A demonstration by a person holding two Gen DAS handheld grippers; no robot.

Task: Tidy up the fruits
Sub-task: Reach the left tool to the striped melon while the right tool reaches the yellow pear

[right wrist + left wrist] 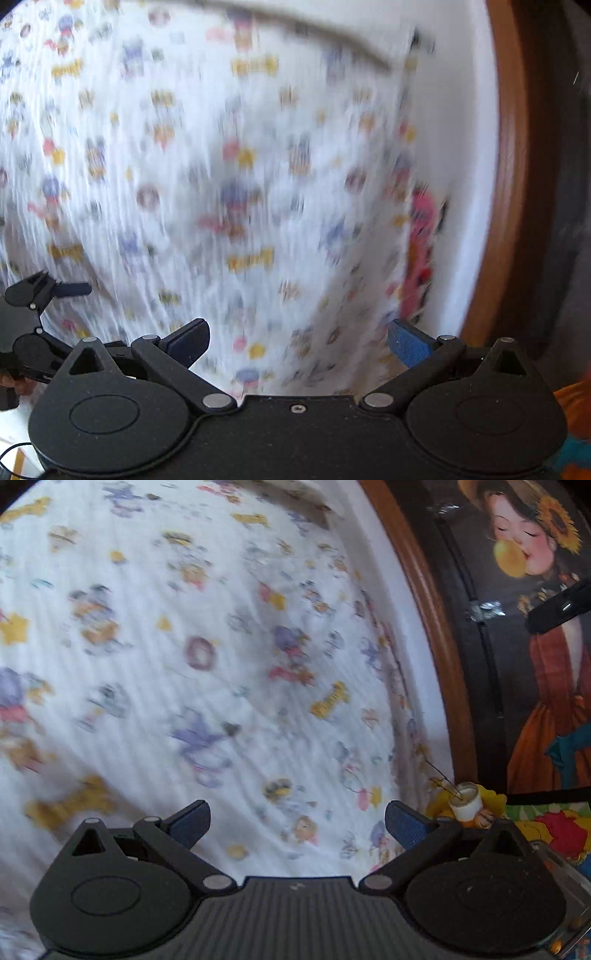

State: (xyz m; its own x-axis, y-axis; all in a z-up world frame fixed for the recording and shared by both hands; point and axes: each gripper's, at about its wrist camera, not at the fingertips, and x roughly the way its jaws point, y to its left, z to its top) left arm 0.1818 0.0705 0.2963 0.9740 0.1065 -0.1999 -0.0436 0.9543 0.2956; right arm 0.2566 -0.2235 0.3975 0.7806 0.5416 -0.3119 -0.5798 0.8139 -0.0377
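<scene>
White cloth [207, 686] printed with small cartoon figures and yellow stars covers the surface and fills most of both wrist views, blurred by motion, more so on the right wrist. A brown wooden rim [424, 602] curves down the cloth's right edge. Beyond it in the left wrist view stands a dark picture of a girl in a sunflower hat [532, 542] blowing a yellow bubble. Near the lower right, just beside the rim, sits a small white jar [466, 800] with thin stems poking out, resting on something yellow.

The left tongs [297, 823] are spread wide, blue-padded fingers [404, 827] well apart, holding nothing. The right tongs [297, 343] are equally wide open and empty. The left tongs also show at the left edge of the right wrist view [55, 291]. No fruit can be made out in either view; a pink and red smear [421, 243] near the rim is too blurred to identify
</scene>
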